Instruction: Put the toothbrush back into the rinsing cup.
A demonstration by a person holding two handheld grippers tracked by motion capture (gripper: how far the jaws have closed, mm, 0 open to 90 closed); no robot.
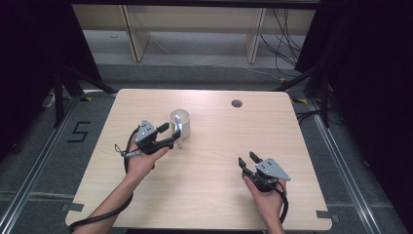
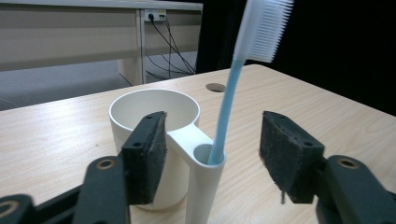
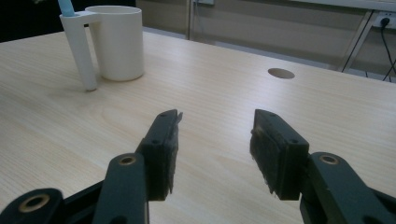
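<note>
Left tool [image 2: 212,154] gapes around the toothbrush [image 2: 229,98] — bristles plain there — right tool [image 3: 212,144] released.

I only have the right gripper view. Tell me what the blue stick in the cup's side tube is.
Observer: A toothbrush; the left gripper view shows white bristles at its top.
Operator: Give me the left gripper's position.
Observer: The left gripper is at the cup, jaws open either side of the side tube, not touching it.
Operator: Report what's in the cup.
Observer: Nothing visible inside from the high view or the left gripper view; the bottom is hidden.
</note>
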